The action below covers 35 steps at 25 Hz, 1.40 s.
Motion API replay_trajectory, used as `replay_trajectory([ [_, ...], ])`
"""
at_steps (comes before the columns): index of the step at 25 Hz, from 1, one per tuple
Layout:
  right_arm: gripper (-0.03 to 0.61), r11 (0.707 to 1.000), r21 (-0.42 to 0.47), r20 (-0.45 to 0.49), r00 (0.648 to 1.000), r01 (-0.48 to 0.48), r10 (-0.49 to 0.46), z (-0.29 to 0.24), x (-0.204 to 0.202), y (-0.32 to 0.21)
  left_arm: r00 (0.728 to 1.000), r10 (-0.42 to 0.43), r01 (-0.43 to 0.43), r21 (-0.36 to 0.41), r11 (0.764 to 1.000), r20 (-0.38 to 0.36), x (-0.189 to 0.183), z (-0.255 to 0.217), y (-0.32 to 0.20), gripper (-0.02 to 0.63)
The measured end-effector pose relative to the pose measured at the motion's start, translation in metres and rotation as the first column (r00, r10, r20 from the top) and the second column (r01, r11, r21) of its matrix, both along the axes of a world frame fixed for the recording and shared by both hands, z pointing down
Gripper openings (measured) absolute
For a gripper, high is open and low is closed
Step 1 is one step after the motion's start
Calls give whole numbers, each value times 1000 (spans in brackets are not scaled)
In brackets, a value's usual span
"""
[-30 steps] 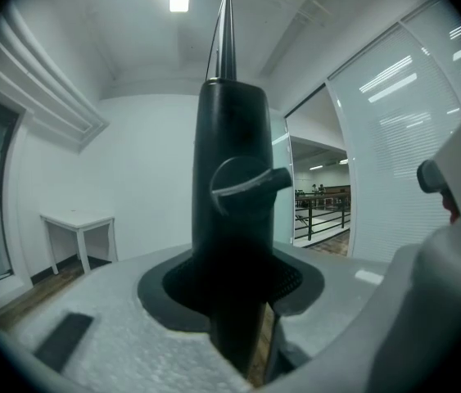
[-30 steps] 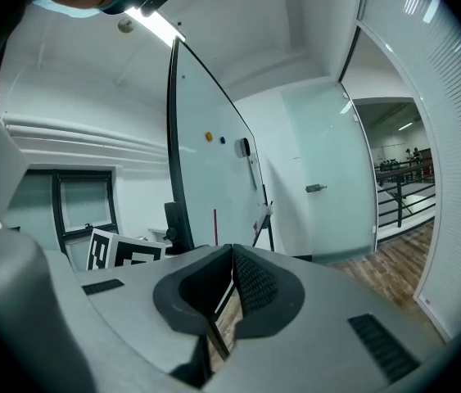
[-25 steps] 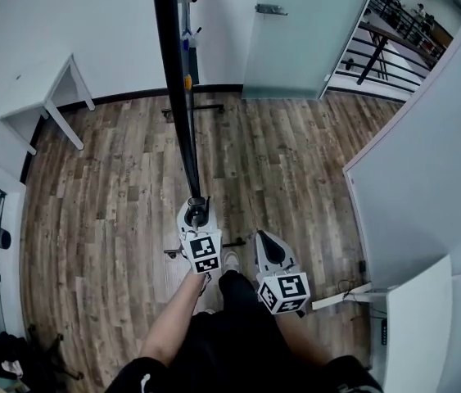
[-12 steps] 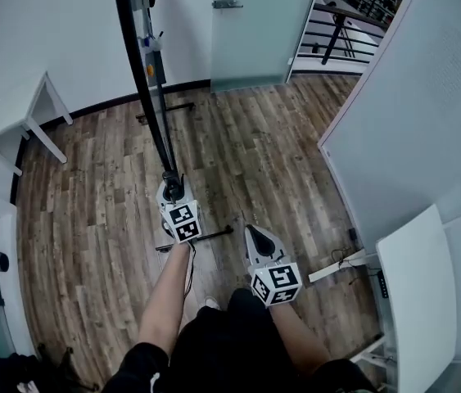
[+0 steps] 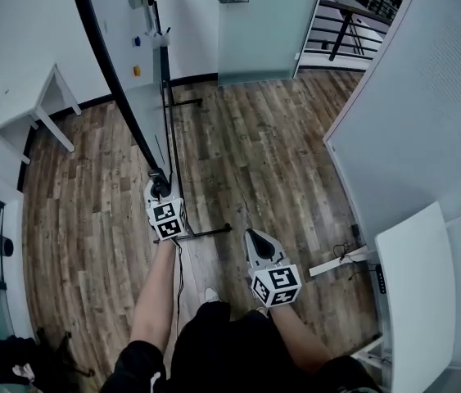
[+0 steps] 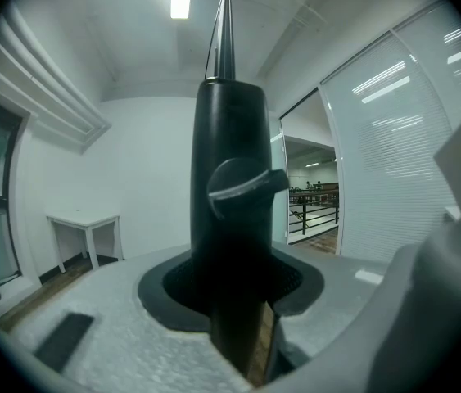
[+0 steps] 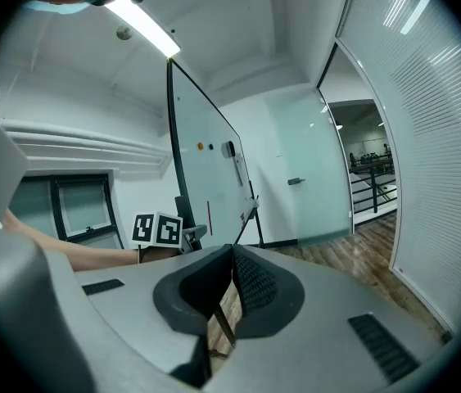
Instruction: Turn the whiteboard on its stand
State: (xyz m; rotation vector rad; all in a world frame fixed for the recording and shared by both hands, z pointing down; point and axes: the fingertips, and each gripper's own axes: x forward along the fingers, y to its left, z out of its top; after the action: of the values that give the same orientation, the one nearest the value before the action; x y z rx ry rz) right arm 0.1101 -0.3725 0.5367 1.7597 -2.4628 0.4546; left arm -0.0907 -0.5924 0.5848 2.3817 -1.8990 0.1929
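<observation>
Two grey handheld grippers show in the head view, and only one of them has hold of anything. The left gripper [image 5: 158, 188] is clamped on the lower corner of the large white whiteboard with a black frame [image 5: 128, 47]; in the left gripper view that black frame corner [image 6: 230, 178] stands upright between the jaws, with both pads pressed against it. The whiteboard hangs tilted in its black metal stand [image 5: 193, 234], whose foot bar lies on the brown wooden plank floor [image 5: 255, 154] just below the gripped corner. Its white face is turned towards the right gripper [image 5: 253, 237], which hangs apart from the whiteboard on that side, touching nothing. In the right gripper view its jaws are closed, tips together with nothing between them, and the whiteboard rises ahead of it beside the left gripper's marker cube. A small orange magnet [image 5: 136, 70] and a small blue magnet [image 5: 137, 42] sit on the whiteboard's face, well up from the gripped corner. A small white table [image 5: 38, 109] stands against the wall on the side of the whiteboard away from that face. A frosted glass door [image 5: 263, 23] stands beyond the whiteboard's far end.
</observation>
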Motion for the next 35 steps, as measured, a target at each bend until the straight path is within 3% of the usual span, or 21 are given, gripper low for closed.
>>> replay_trajectory([
  [17,12,998,-28,22,998,51,-51,14,-45,29,1000,7,-7,9,1000,3,-21,-1,120,166],
  [35,12,995,-8,46,994,95,-94,17,-52,141,1000,1,-1,35,999,-6,-38,8,221,166],
])
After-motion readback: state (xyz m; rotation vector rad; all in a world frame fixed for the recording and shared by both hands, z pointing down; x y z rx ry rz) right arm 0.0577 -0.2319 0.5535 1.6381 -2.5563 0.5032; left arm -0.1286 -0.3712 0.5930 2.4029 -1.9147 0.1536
